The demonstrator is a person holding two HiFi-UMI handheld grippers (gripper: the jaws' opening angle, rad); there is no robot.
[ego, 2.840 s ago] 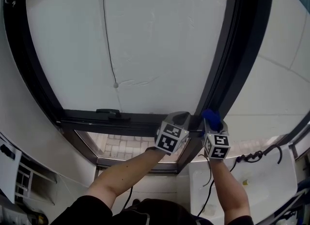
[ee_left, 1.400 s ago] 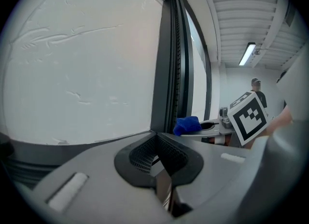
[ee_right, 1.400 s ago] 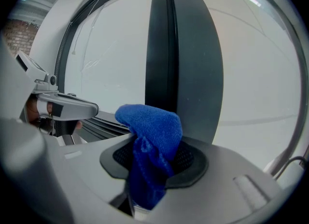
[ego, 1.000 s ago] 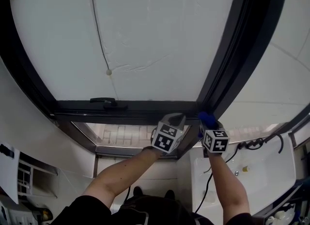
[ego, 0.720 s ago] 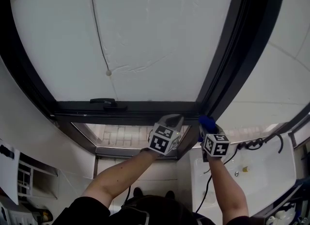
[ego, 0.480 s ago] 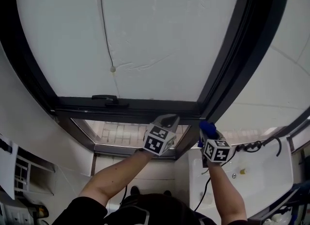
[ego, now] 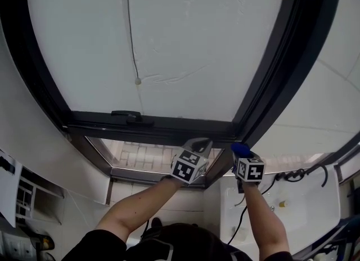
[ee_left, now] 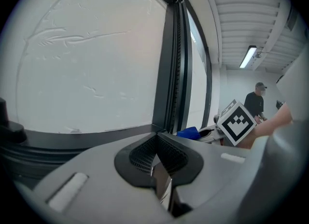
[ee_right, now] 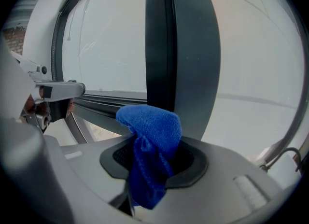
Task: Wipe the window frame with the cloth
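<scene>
Right, head view first: both arms reach up to the lower right corner of the window frame [ego: 292,46], wrists side by side low in the centre of the picture. The right hand-held gripper [ego: 241,152] carries the blue cloth [ego: 240,148] at the foot of the dark upright [ego: 261,94]. The left hand-held gripper [ego: 202,144] sits just beside it, to the left, near the lower rail [ego: 163,127].

Over to the left gripper view: jaws pressed together, nothing between them. The cloth peeks in at centre right, next to the other gripper's marker cube [ee_left: 236,122].

Now the right gripper view: jaws clamped on the cloth, a bunched wad poking out past the tips. The upright stands dead ahead, running top to bottom of the picture, close behind the wad; whether they touch, I can't tell. The rail trails off to the left. My read: the right hand is the one placed to wipe, and the stroke should follow the upright's length with the cloth pushed forward onto it.
</scene>
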